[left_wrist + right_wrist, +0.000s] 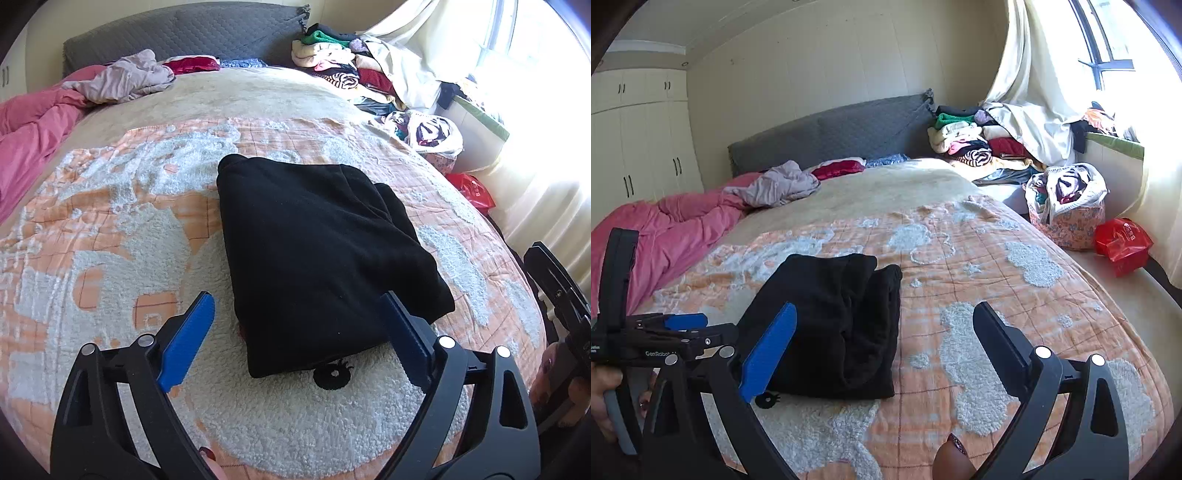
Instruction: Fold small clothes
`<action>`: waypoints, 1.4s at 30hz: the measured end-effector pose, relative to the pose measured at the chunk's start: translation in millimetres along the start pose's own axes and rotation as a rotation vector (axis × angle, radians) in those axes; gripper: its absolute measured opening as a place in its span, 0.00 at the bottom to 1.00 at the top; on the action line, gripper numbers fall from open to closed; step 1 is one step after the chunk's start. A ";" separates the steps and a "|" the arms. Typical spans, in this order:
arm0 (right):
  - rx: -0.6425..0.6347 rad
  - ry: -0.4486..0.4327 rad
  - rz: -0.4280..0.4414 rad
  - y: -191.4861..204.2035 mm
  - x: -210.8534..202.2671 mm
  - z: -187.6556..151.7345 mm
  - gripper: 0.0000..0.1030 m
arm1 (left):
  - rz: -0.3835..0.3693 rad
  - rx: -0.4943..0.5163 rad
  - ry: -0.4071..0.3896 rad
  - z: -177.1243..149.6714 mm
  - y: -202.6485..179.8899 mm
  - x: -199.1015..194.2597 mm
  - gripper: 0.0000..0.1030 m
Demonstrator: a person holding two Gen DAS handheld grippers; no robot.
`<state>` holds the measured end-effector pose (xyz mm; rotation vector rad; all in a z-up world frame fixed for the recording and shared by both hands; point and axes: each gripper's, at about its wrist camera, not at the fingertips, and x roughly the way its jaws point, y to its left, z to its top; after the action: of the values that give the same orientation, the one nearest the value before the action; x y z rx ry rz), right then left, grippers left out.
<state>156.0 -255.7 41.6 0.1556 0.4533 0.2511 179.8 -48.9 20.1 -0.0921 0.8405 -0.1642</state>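
A black garment [317, 258] lies folded into a thick rectangle on the orange and white blanket [110, 240]; it also shows in the right wrist view [834, 325]. My left gripper [299, 332] is open and empty, its blue fingers apart on either side of the garment's near edge, just above it. My right gripper [886, 350] is open and empty, to the right of the garment. The left gripper also shows at the left of the right wrist view [683, 323].
A pink duvet [665, 236] and a grey garment [775, 186] lie at the far left of the bed. A pile of clothes [971, 144] sits by the headboard. A full laundry bag [1067, 203] and a red bag [1123, 240] stand at the right.
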 end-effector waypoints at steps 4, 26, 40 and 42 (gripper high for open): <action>0.018 -0.038 0.000 1.0 -15.3 -5.3 0.96 | -0.001 0.008 -0.033 -6.6 0.5 -15.3 0.91; -0.038 -0.010 -0.055 49.2 -68.0 -77.3 0.96 | 0.038 0.006 -0.104 -81.5 26.2 -68.7 0.91; -0.055 0.072 -0.073 61.4 -55.2 -98.8 0.96 | 0.063 -0.031 -0.074 -106.6 42.8 -65.8 0.91; -0.060 0.090 -0.081 60.5 -50.6 -101.2 0.96 | 0.065 -0.033 -0.071 -107.8 43.7 -65.0 0.91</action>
<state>54.1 -202.2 -15.1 0.0667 0.5400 0.1923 61.4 4.1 -10.2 -0.1008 0.7743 -0.0852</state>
